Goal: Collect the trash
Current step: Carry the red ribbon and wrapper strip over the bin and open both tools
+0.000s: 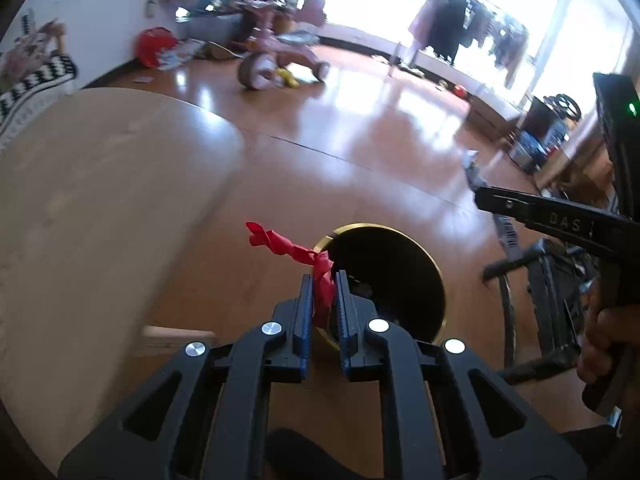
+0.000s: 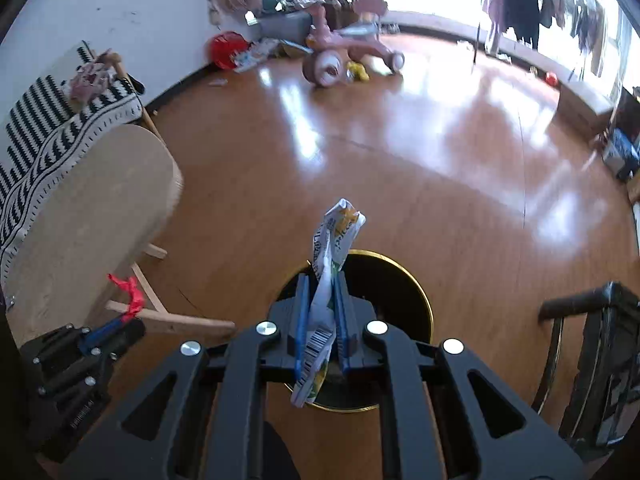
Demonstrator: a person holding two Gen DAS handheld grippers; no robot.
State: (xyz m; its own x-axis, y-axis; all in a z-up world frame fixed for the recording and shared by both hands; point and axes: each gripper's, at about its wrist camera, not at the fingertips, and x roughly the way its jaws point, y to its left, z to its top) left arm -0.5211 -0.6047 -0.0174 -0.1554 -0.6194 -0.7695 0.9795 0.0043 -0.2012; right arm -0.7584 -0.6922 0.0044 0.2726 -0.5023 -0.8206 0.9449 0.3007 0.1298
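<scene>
Over the gold-rimmed bin (image 2: 416,280) we pinch light, limp trash mid-length: left tool (image 1: 324,280) clamps a red wrapper (image 1: 296,254), right tool (image 2: 322,284) a crumpled packet (image 2: 334,248).

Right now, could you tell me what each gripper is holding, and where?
Left gripper: twisted red wrapper, by one end. Right gripper: crumpled white wrapper, around its middle.
</scene>
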